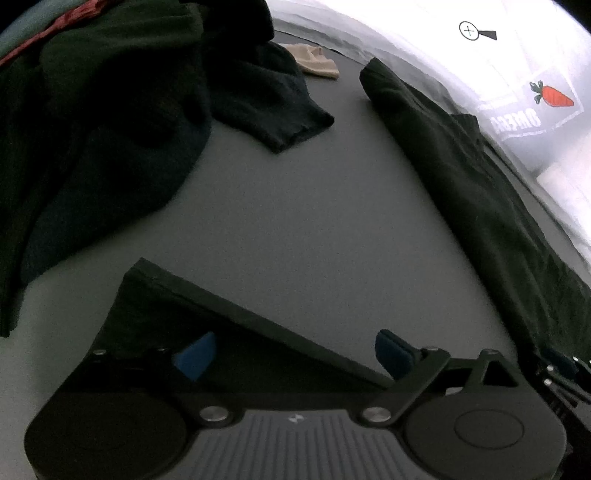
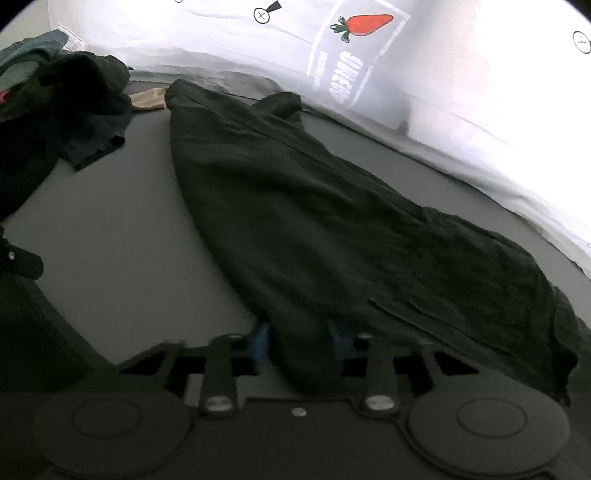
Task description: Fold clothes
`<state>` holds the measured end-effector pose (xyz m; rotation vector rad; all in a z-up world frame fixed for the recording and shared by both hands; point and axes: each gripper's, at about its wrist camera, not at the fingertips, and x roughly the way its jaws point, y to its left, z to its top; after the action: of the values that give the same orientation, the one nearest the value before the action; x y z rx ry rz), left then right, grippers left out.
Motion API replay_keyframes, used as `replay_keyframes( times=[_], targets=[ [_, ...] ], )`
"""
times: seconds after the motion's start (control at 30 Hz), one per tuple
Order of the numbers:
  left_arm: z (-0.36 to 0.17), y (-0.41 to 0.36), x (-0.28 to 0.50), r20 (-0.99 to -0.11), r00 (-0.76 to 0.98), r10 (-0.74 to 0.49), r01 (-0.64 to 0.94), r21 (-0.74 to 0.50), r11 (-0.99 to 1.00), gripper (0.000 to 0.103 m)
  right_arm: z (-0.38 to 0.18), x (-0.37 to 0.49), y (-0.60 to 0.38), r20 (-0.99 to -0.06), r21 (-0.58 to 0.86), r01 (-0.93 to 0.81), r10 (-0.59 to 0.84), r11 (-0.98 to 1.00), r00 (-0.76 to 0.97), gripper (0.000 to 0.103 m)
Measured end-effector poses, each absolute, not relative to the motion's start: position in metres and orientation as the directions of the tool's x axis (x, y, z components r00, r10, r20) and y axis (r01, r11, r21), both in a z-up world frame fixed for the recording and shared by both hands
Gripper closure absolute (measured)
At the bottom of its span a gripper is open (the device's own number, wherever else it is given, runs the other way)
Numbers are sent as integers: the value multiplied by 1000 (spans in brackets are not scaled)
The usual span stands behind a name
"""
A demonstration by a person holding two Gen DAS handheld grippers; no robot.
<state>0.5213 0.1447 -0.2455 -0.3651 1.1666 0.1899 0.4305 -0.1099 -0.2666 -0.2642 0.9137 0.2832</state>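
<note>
The long dark-green cotton garment (image 2: pixel 332 229) runs away ahead of the right gripper (image 2: pixel 299 345), clamped on its near end; the left gripper (image 1: pixel 291 354), spread wide, straddles a corner.

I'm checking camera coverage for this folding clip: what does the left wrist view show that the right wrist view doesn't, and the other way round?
Only the left wrist view shows the left hand-held gripper, jaws apart, with a stiff dark folding board lying between them. Only the right wrist view shows the right hand-held gripper with the near end of the long dark garment between its blue pads. Both show that garment, the dark clothes pile, a beige cloth, the grey table and the carrot-print white sheet.
</note>
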Motion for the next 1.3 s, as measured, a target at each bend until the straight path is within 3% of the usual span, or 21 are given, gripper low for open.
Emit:
replay_keyframes(
  times=[0.1, 0.17, 0.33, 0.5, 0.7, 0.87, 1.17, 1.3],
  targets=[
    [-246, 143, 523, -925, 378, -38, -324, -170, 931, 8, -262, 432, -111, -795, -89, -353, 147, 931, 589, 97],
    [-246, 143, 523, -927, 374, -35, -320, -165, 933, 8, -256, 434, -115, -784, -70, -346, 162, 936, 599, 100],
    [-245, 141, 524, -931, 364, -30, -320, -155, 935, 8, -228, 452, -154, -730, 83, -231, 217, 969, 648, 101],
    [-245, 134, 528, -939, 345, -7, -309, -120, 943, 9, -210, 493, -229, -671, 198, 21, 120, 980, 732, 101],
    [-239, 114, 544, -937, 347, 44, -259, -50, 965, 9, -255, 530, -288, -718, 235, 203, 29, 950, 696, 101],
    [-234, 92, 560, -918, 390, 73, -159, 11, 987, 13, -277, 531, -284, -686, 194, 168, 11, 967, 728, 101],
    [-223, 28, 622, -830, 554, -66, 51, -45, 998, 13, -286, 528, -302, -629, 300, 136, 88, 944, 772, 102],
    [-224, 12, 654, -784, 602, -155, 70, -141, 987, 13, -287, 530, -307, -624, 333, 139, 107, 933, 774, 102]
  ],
)
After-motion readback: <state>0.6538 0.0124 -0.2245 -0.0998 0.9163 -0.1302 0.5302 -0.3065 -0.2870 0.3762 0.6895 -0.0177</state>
